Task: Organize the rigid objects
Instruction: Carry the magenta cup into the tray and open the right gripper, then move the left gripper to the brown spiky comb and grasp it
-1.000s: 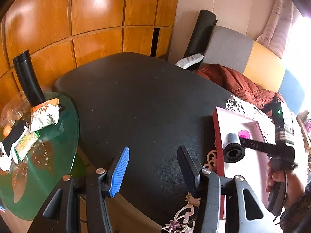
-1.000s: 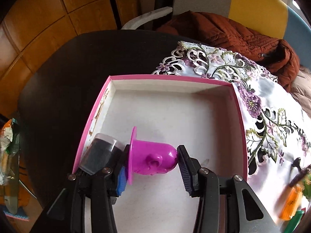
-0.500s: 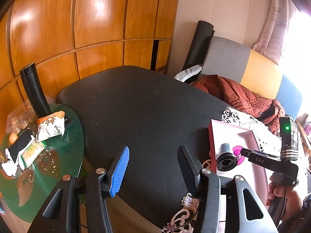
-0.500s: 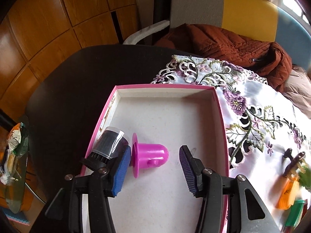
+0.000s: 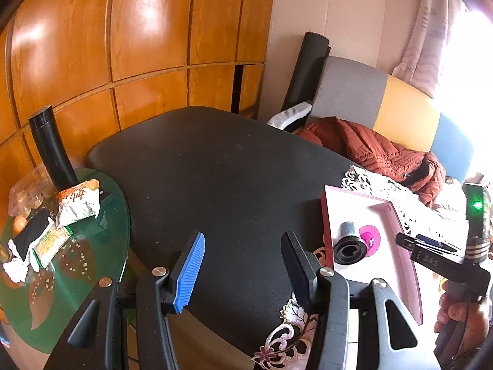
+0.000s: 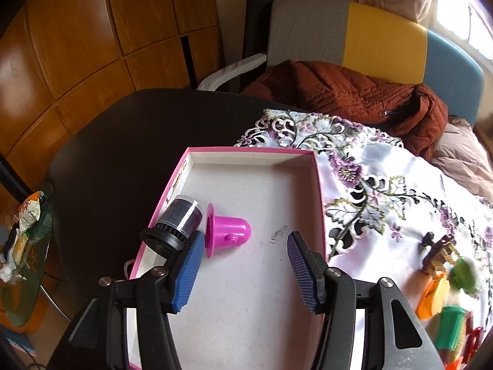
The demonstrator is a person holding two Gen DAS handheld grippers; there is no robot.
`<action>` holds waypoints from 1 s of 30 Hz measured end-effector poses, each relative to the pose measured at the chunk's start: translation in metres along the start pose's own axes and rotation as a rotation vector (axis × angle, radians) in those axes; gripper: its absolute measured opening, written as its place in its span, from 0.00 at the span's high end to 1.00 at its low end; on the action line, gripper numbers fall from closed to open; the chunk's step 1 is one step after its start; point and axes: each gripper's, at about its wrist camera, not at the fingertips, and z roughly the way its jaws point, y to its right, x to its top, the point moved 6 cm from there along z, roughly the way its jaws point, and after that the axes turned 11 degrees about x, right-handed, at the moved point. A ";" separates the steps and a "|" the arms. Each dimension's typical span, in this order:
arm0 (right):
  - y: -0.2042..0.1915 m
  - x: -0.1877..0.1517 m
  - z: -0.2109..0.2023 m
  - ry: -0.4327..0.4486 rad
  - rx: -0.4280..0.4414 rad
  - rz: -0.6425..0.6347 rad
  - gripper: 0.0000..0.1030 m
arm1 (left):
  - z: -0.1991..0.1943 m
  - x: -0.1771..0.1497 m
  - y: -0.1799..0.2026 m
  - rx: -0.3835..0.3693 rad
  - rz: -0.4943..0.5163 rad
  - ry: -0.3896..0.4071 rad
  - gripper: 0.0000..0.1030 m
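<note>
Pink cup point(image 6: 229, 231) on its side in tray point(image 6: 252, 153), prob. could roll; right gripper point(image 6: 243, 269) jaws opening, empty; left gripper point(image 5: 242, 266) apart, empty.

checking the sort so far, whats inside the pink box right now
Two things lie on their sides in the pink box: a black cylinder at its left wall and a magenta cap beside it. The right gripper, opening, hides some of the floor.

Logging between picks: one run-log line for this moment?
right gripper: opening, empty | magenta cap: in pink tray | left gripper: open, empty
</note>
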 end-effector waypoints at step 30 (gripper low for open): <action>0.225 -0.096 -0.160 0.130 -0.377 0.291 0.31 | -0.044 -0.066 0.196 -0.307 0.445 -0.042 0.49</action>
